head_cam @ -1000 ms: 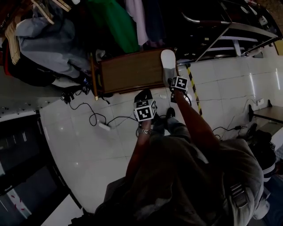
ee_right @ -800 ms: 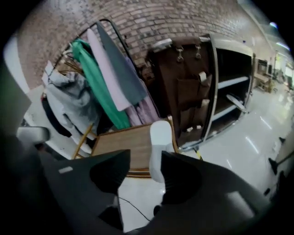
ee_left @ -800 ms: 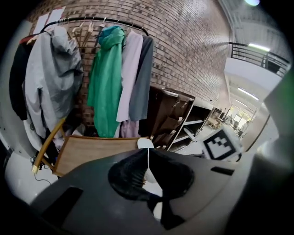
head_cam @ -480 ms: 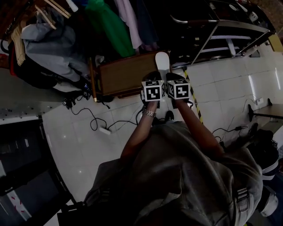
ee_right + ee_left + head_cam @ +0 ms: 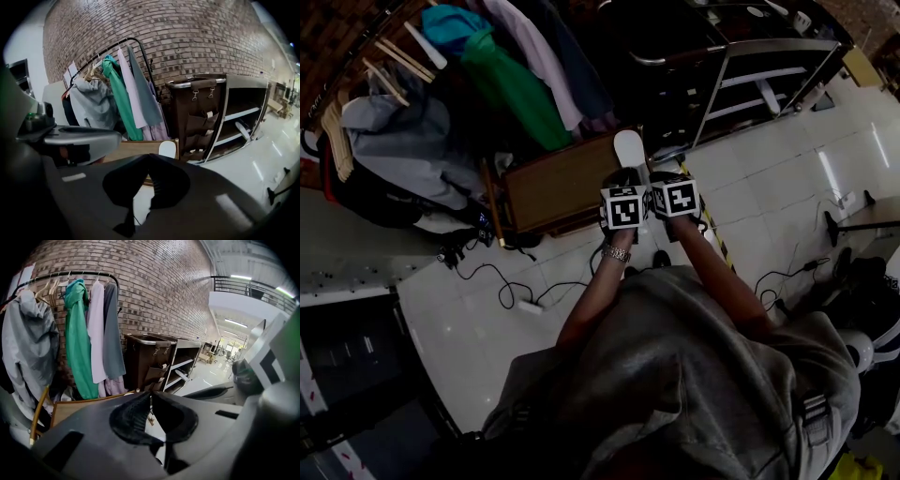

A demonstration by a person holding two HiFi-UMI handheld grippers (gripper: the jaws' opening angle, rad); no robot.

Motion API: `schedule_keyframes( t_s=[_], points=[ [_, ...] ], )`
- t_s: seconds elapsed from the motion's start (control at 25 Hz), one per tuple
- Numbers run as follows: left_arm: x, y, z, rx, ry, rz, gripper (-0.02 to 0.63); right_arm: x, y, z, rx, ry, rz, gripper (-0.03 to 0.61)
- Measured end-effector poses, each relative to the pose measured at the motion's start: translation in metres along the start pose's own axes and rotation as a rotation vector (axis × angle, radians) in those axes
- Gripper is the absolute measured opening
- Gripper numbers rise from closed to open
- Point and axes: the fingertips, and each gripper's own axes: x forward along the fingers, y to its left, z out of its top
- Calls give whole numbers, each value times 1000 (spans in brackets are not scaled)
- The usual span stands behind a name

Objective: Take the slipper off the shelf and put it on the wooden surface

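Observation:
A white slipper (image 5: pixel 630 150) lies on the right end of the low wooden surface (image 5: pixel 553 183), with nothing touching it. My two grippers hang side by side over the tiled floor just in front of that end. The left gripper (image 5: pixel 624 180) is shut, its jaws meeting with nothing between them (image 5: pixel 150 397). Beside it, the right gripper (image 5: pixel 667 178) is also shut and empty (image 5: pixel 149 161). In the right gripper view the slipper (image 5: pixel 167 149) shows just beyond the jaws, on the wooden surface (image 5: pixel 133 151).
A metal shelf unit (image 5: pixel 750 84) stands to the right of the wood, with another slipper (image 5: pixel 243 129) on one shelf. A clothes rack (image 5: pixel 487 84) with hanging garments is behind. Cables (image 5: pixel 516 291) and striped tape (image 5: pixel 708 230) lie on the floor.
The right gripper has drawn back from the slipper, which stays on the wood. The left gripper has risen to sit beside the right one. The head view has tilted.

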Motion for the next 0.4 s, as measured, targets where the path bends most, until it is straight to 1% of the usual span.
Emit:
schedule_keyframes(
  t_s=[0.16, 0.4],
  points=[
    [0, -5, 8, 3, -32, -14, 14, -5, 3, 8, -7, -22, 18, 0],
    [-4, -10, 15, 12, -54, -24, 12, -15, 13, 15, -10, -45, 57, 0]
  ],
)
